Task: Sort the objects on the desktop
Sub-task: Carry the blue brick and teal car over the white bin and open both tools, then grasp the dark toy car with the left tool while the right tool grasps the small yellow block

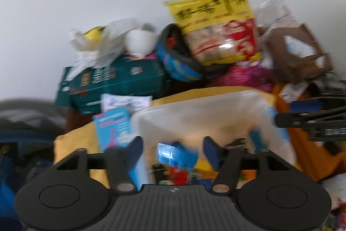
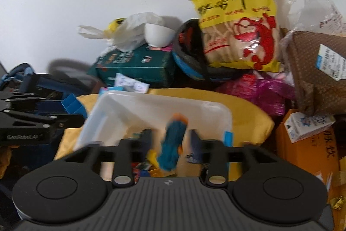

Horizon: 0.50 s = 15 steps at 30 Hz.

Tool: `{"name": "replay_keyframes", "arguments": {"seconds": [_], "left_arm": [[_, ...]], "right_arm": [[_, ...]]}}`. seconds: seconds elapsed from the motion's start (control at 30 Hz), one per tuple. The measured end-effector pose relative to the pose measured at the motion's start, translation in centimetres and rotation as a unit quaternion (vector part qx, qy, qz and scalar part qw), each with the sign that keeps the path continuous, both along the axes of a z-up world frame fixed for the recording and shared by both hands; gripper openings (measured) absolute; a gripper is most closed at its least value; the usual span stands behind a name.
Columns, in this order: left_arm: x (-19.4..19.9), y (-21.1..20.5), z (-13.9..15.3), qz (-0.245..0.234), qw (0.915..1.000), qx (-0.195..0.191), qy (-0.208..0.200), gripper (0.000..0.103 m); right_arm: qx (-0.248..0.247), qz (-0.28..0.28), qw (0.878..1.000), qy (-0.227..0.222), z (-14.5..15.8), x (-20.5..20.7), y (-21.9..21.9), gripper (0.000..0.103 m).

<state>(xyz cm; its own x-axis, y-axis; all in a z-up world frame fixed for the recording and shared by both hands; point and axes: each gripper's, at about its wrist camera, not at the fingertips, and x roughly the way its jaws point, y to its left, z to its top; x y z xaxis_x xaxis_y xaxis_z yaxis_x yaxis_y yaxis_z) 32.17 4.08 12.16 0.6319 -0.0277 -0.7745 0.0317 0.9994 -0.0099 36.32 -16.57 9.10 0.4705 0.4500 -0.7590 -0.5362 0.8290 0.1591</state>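
While the right gripper point(image 2: 170, 140) has its jaws pinching a fuzzy blue toy point(image 2: 172, 144) with orange tips, over the near edge of the translucent bin point(image 2: 121, 109), a loose hold could let it slip outside. The left gripper point(image 1: 173, 147) hangs over the same bin with jaws spread, apparently empty, small toys point(image 1: 175, 163) below; the two could collide. Farther back, the leaning yellow snack bag point(image 2: 240, 36) might topple if bumped.

A yellow cloth point(image 2: 248, 114) is spread over the surface. A translucent bin point(image 2: 164, 105) is set on it, with a green box point(image 2: 138, 66) behind.
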Motion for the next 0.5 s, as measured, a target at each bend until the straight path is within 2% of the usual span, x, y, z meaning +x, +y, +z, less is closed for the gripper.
{"name": "replay_keyframes", "arguments": {"seconds": [0.13, 0.3, 0.4, 0.5], "left_arm": [[-2.6, 0.5, -1.7, -0.009, 0.9997, -0.013, -0.016, 0.068], [-10.4, -0.7, -5.7, -0.049, 0.9971, -0.037, -0.045, 0.068], [-14.9, -2.9, -9.7, -0.069, 0.9961, -0.052, -0.021, 0.068], [-18.0, -5.6, -14.1, -0.087, 0.9932, -0.073, 0.025, 0.068]], "right_arm": [[0.013, 0.001, 1.0, 0.006, -1.4, -1.3, -0.9, 0.058], [0.039, 0.027, 0.999, 0.0, -4.3, -6.8, -3.5, 0.058], [0.021, 0.042, 0.999, -0.007, -7.5, -11.2, -5.0, 0.058], [0.009, 0.024, 1.0, 0.015, -11.5, -14.7, -7.2, 0.058]]}}
